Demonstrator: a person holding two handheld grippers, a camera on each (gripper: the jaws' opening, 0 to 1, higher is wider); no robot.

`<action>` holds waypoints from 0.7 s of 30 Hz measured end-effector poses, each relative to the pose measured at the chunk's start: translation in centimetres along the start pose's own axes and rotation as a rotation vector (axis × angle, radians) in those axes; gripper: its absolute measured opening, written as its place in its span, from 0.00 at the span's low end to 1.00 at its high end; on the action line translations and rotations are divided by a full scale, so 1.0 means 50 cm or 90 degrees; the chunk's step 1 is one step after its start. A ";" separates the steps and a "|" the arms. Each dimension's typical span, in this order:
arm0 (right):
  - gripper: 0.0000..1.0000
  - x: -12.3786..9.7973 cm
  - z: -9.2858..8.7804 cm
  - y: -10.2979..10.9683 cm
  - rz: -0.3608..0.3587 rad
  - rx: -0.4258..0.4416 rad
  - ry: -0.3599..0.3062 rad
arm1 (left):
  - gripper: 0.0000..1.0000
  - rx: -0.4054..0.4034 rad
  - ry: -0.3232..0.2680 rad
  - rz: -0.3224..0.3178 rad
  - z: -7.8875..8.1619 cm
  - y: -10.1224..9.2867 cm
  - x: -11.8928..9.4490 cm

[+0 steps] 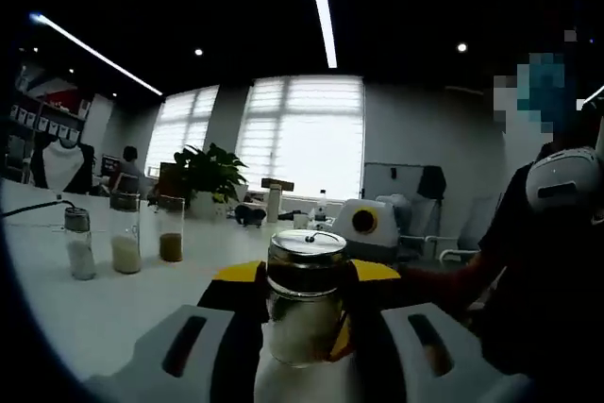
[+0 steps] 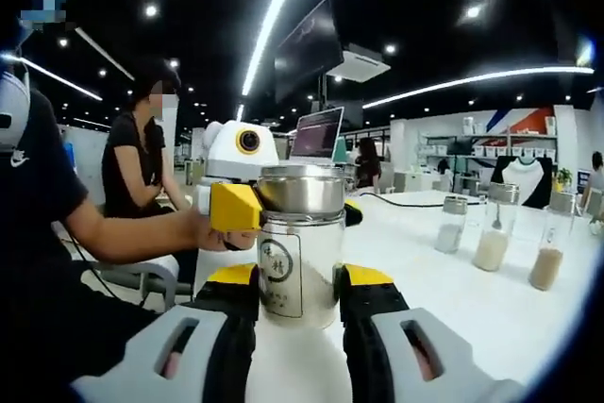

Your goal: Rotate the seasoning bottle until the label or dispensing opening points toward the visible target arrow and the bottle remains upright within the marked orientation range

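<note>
Both claws, left [image 1: 304, 327] and right [image 2: 299, 304], clamp the upright seasoning bottle [image 2: 300, 247]; label seen from right gripper view. 3 jars [image 2: 493, 233] beyond on worktop [image 2: 453, 299].

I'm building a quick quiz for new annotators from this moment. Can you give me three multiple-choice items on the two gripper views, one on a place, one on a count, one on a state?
1. Where is the seasoning bottle with the metal lid in the right gripper view?
A. between that gripper's two jaws
B. lying on the floor
C. on a wall shelf

2. How many other containers stand in a row on the white table?
A. one
B. three
C. six

3. How does the seasoning bottle stand?
A. tipped on its side
B. upside down
C. upright with its lid on

Answers: 1 A, the right gripper has a black jaw on each side of the glass. 2 B, three stand side by side, with white, cream and brown contents. 3 C, the lid is on top and the label faces the right gripper's camera; the left gripper also has it between its jaws.
</note>
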State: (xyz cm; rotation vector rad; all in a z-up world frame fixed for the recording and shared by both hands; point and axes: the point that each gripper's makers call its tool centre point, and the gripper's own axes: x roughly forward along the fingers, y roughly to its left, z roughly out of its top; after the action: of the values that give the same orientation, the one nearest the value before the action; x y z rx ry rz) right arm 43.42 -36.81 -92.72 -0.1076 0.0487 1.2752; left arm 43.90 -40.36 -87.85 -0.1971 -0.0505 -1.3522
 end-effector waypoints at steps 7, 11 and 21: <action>0.31 -0.004 -0.004 -0.027 -0.080 -0.001 0.010 | 0.36 0.028 0.009 0.060 -0.003 0.016 0.020; 0.31 -0.005 -0.010 -0.049 -0.135 0.001 0.019 | 0.36 0.049 0.026 0.127 -0.007 0.034 0.027; 0.31 -0.014 -0.021 -0.095 -0.249 0.017 0.031 | 0.36 0.092 0.036 0.272 -0.015 0.064 0.041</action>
State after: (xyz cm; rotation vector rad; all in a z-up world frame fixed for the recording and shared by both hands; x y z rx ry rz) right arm 47.77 -38.97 -93.43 -0.1186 0.0821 0.8803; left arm 47.38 -41.81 -88.63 -0.0435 -0.0548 -0.9231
